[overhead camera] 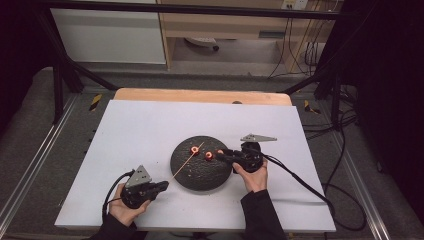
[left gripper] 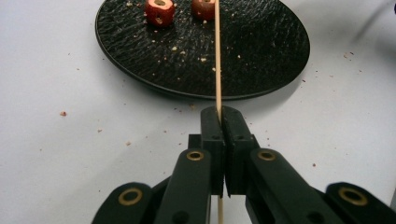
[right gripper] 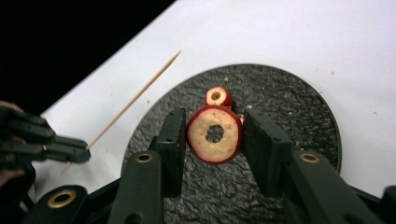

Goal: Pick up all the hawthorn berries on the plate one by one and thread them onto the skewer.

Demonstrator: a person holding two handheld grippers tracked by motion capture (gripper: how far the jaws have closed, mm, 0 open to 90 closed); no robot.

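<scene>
In the high view, the left hand-held gripper (overhead camera: 161,186) is seen at the lower left of the frame, and its jaws are closed tightly on a thin wooden skewer (overhead camera: 186,161). The skewer is pointed up and to the right, over the rim of a round black plate (overhead camera: 200,177) that is placed in the middle of the white counter (overhead camera: 140,130). In the left gripper view, the skewer (left gripper: 217,56) is seen rising from the closed jaws to the top edge of the frame, and it passes in front of one red fruit piece (left gripper: 204,8). The right hand-held gripper (overhead camera: 220,156) is seen right of the centre in the high view, and a red fruit slice (right gripper: 215,134) with a hole in its middle is gripped between its jaws, above the plate. Another small red piece (right gripper: 218,97) is lying on the plate (right gripper: 299,107) just behind the slice. Small crumbs are scattered on the plate and on the counter. No brand, label or readable writing can be found on any of these things.
</scene>
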